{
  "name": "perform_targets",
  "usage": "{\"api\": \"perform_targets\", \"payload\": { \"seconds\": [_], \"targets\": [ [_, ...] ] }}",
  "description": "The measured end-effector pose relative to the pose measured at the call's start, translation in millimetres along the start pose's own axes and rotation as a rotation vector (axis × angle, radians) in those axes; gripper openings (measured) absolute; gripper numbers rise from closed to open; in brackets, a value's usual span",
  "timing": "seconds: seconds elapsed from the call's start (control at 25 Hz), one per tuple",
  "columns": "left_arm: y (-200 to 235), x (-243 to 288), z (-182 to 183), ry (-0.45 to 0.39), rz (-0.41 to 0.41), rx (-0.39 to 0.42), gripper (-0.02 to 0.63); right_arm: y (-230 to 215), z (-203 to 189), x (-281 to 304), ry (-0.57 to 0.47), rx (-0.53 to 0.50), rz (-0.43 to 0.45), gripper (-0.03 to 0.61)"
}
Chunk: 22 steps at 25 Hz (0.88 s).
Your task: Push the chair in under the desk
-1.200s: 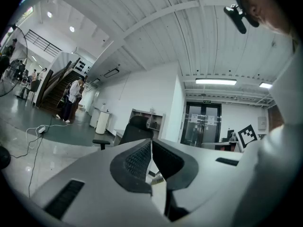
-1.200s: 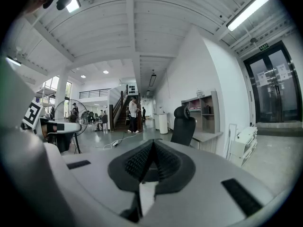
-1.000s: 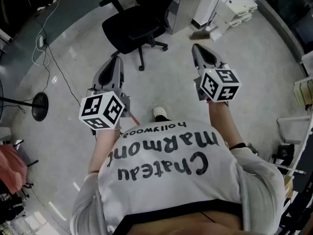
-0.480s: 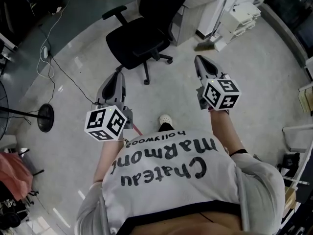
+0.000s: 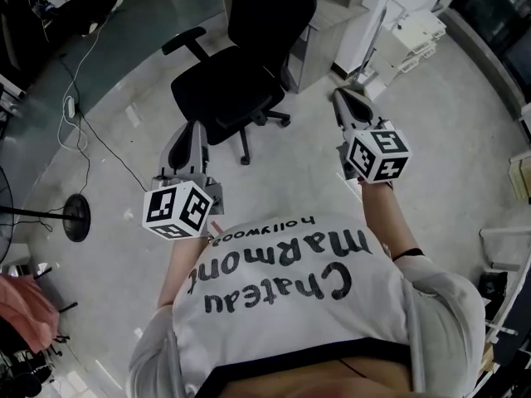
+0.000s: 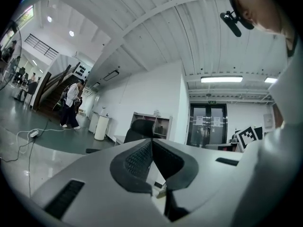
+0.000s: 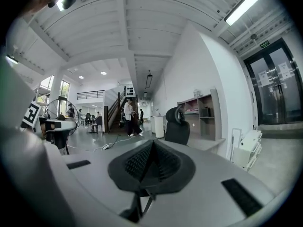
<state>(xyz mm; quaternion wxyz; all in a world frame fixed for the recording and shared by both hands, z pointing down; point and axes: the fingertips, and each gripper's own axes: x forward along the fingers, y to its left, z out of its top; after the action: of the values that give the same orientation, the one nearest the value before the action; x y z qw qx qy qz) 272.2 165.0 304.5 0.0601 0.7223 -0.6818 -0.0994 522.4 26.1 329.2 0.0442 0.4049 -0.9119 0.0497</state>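
Head view: over the last second I have closed on the chair [image 5: 224, 89], upper centre, not yet under the desk [image 5: 328, 15]. Left gripper [image 5: 196, 128] and right gripper [image 5: 347, 96] are clamped together, empty, short of contact.

Head cam steeply down, gripper cams level; chair [image 5: 226, 89] prob. shared.

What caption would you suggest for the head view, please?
A black office chair stands ahead of the left gripper and right gripper, both shut and empty.
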Motion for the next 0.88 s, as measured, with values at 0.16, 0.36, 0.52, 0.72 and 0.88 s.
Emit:
{"api": "perform_targets", "payload": {
  "seconds": [0.16, 0.36, 0.52, 0.72, 0.88],
  "targets": [
    [4.8, 28.8, -6.3, -0.008, 0.013, -0.051, 0.021, -16.3, 4.5, 27.4, -0.002, 0.029, 0.027, 0.014],
    [11.0, 46.7, -9.2, 0.005, 0.021, -0.054, 0.022, -25.1, -4.0, 50.5, 0.012, 0.090, 0.055, 0.014],
    [24.0, 62.2, -11.3, 0.031, 0.033, -0.067, 0.023, -27.2, -9.5, 67.9, 0.025, 0.135, 0.064, 0.014],
    [32.9, 96.5, -10.3, 0.060, 0.000, -0.055, 0.022, -43.1, -15.4, 92.6, 0.046, 0.176, 0.039, 0.014],
    [50.3, 134.6, -3.9, 0.077, -0.022, -0.049, 0.022, -59.9, -5.3, 123.4, 0.028, 0.208, 0.012, 0.014]
  ]
}}
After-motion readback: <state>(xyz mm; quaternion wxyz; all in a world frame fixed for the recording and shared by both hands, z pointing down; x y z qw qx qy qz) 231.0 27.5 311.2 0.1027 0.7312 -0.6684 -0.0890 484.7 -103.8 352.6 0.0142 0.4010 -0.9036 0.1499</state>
